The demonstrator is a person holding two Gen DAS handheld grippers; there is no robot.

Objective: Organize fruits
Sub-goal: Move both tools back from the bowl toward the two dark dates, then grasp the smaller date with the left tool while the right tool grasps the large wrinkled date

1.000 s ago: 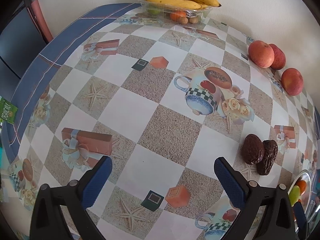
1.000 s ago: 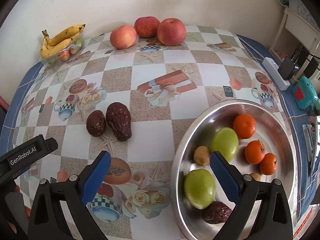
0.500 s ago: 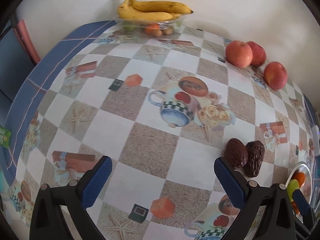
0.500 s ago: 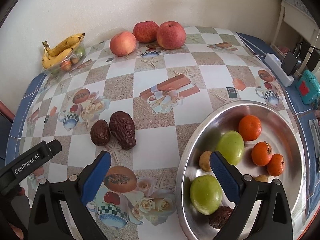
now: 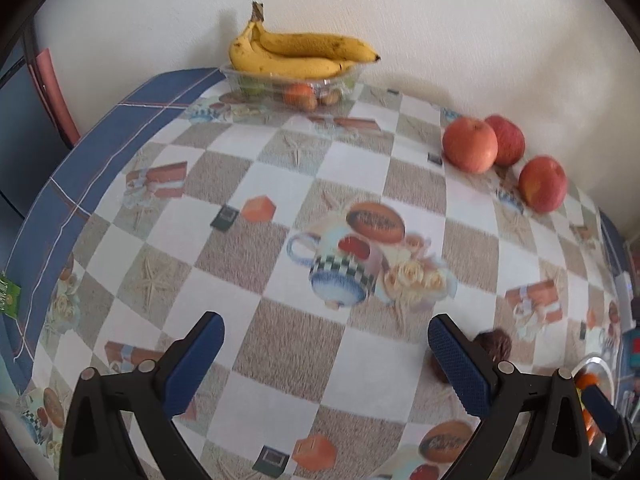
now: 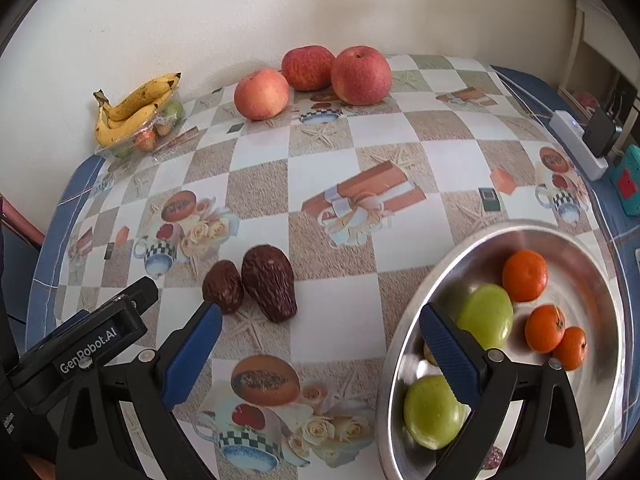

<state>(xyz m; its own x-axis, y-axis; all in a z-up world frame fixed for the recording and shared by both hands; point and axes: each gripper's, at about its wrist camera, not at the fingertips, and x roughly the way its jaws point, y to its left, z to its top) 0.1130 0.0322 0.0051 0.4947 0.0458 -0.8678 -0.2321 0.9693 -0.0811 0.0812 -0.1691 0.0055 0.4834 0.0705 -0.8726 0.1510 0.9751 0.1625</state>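
Both our tools are released and carry nothing: the left tool [image 5: 324, 354] hangs over bare worktop [image 5: 280, 176]; the right tool [image 6: 320, 344] hangs between the two dates [image 6: 252, 282] at its 11 o'clock and the steel bowl [image 6: 600, 268] at 3 o'clock. We judge the dates light, wrinkled, soft and a little sticky; we would pinch one gently across its short middle. The apples [image 6: 312, 76] at 12 o'clock look heavy, firm and smooth; grip their widest part.
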